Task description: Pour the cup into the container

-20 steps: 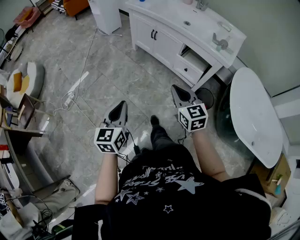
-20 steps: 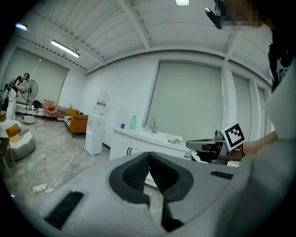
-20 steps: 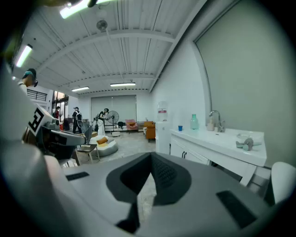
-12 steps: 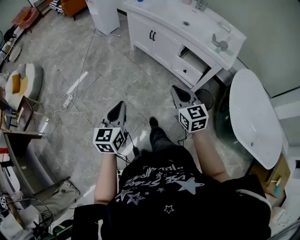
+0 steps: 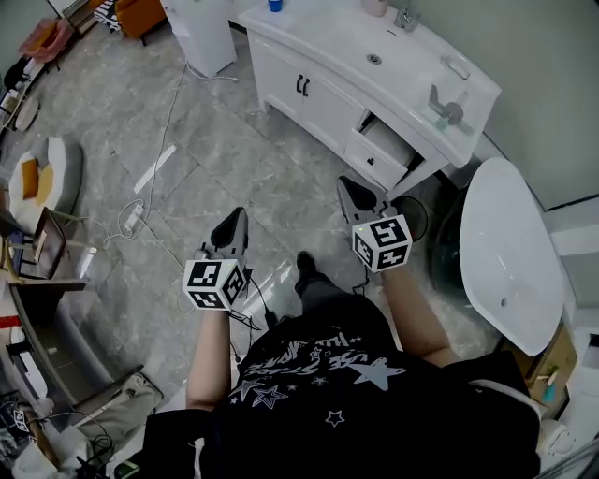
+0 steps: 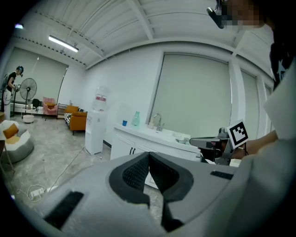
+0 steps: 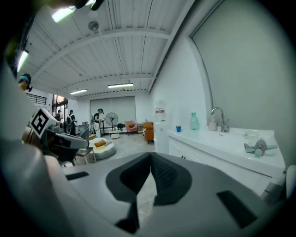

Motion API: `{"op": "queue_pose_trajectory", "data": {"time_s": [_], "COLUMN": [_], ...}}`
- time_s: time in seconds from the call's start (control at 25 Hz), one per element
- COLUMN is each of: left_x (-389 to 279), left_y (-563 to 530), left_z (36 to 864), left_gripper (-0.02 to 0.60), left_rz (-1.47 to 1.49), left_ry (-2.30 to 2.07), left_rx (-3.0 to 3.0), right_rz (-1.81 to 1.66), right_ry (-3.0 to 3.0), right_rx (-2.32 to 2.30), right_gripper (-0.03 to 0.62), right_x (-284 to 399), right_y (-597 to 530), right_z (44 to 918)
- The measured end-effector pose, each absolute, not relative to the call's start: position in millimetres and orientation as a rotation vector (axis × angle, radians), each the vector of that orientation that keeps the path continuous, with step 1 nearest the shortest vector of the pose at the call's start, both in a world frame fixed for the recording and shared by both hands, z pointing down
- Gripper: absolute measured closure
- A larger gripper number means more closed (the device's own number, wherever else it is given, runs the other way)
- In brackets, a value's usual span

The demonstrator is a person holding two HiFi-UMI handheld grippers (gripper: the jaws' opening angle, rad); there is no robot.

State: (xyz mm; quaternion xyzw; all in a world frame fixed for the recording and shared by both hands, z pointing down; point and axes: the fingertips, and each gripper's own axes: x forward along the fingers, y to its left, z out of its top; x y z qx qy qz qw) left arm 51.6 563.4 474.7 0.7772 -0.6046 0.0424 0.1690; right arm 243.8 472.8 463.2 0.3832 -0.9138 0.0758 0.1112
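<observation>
Left tool and right tool pressed together, empty, above grey floor near white vanity

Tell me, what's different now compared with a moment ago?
The person has edged toward the white counter; more of it shows, including a blue cup. Nothing was grabbed or released: left gripper and right gripper stay shut, empty, held out in front.
</observation>
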Motion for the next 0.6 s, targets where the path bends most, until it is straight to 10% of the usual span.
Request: {"op": "queue_pose_trajectory", "data": {"time_s": [0.6], "left_x": [33.7], "left_y": [429.6], "left_z": [450.5], "left_gripper": [0.571], "left_rz": [0.096], "left_ry": [-1.821], "left_rx": [2.206], "right_rz": [0.28], "right_ry": [-2.754], "right_rx": [1.041], "right_gripper": [0.209], "right_x": [225.7], "right_y": [329.0], "right_z": [458.0]}}
